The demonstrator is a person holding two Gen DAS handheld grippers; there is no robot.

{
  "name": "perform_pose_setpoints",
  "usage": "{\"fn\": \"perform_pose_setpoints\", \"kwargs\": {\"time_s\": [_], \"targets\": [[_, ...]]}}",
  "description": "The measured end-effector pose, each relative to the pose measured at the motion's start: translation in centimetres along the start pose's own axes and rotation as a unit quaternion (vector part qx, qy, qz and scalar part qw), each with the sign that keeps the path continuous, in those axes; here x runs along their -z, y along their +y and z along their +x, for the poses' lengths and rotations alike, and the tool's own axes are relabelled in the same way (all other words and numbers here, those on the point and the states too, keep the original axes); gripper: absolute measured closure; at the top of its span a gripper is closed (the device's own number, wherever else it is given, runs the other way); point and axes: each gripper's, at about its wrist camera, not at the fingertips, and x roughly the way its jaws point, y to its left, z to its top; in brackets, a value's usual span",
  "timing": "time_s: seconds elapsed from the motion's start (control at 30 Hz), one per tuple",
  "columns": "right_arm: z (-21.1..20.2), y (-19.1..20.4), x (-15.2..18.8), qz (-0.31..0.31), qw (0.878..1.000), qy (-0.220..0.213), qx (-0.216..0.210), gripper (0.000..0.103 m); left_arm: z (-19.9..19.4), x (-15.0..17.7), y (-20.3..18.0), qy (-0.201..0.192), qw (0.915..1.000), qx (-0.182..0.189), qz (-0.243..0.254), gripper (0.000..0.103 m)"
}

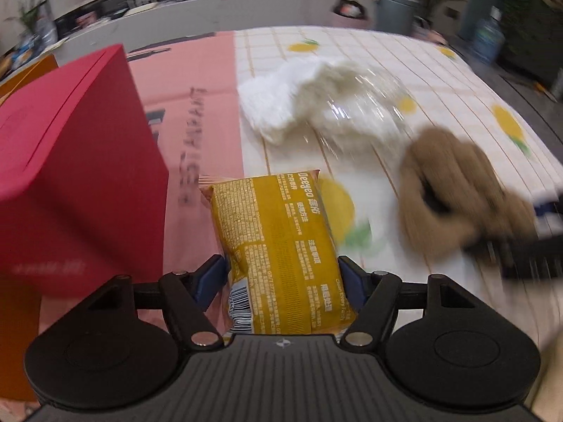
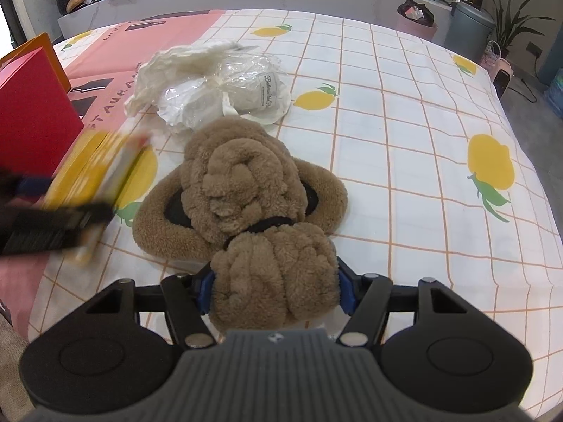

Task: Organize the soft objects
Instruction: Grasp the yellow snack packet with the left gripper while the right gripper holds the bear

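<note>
A yellow wipes pack [image 1: 274,232] with printed text and a barcode sits lengthwise between the blue pads of my left gripper [image 1: 283,277], which is shut on it. In the right wrist view the same yellow pack [image 2: 95,168] shows blurred at the left. My right gripper [image 2: 275,288] is shut on the near lobe of a brown plush knot [image 2: 242,183], whose remaining loops lie on the cloth ahead. The brown plush [image 1: 454,193] also appears at the right of the left wrist view. A white fluffy item in a clear plastic bag [image 2: 218,84] lies beyond it.
A tall red box [image 1: 70,176] stands close at the left, with an orange box [image 2: 45,52] behind it. A lemon-print checked cloth [image 2: 404,140] and a pink cloth [image 1: 197,105] cover the table. A counter, bins and plants stand beyond the far edge.
</note>
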Motion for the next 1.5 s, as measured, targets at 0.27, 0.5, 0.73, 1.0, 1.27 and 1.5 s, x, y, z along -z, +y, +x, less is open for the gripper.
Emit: {"fn": "perform_pose_setpoints", "kwargs": {"time_s": [0.27, 0.5, 0.73, 1.0, 1.27, 1.5], "targets": [[0.0, 0.0, 0.0, 0.001, 1.0, 0.001, 0.001, 0.039, -0.9, 2.1, 0.7, -0.018, 0.9975, 0.033, 0.06, 0.008], [0.0, 0.0, 0.1, -0.002, 1.0, 0.0, 0.0, 0.039, 0.3, 1.0, -0.4, -0.067, 0.9942, -0.003, 0.084, 0.007], [0.0, 0.1, 0.2, -0.002, 1.0, 0.0, 0.0, 0.039, 0.3, 1.8, -0.5, -0.098, 0.9908, 0.0, 0.093, 0.016], [-0.1, 0.1, 0.2, -0.009, 1.0, 0.005, -0.001, 0.04, -0.2, 2.1, -0.6, -0.103, 0.99, -0.003, 0.096, 0.025], [-1.0, -0.7, 1.3, 0.001, 1.0, 0.003, -0.02, 0.047, -1.2, 2.3, 0.1, -0.11, 0.9906, 0.002, 0.081, 0.028], [-2.7, -2.9, 3.6, 0.112, 0.989, 0.009, -0.093, 0.052, -3.6, 2.9, 0.3, -0.137, 0.9849, 0.039, 0.098, 0.029]]}}
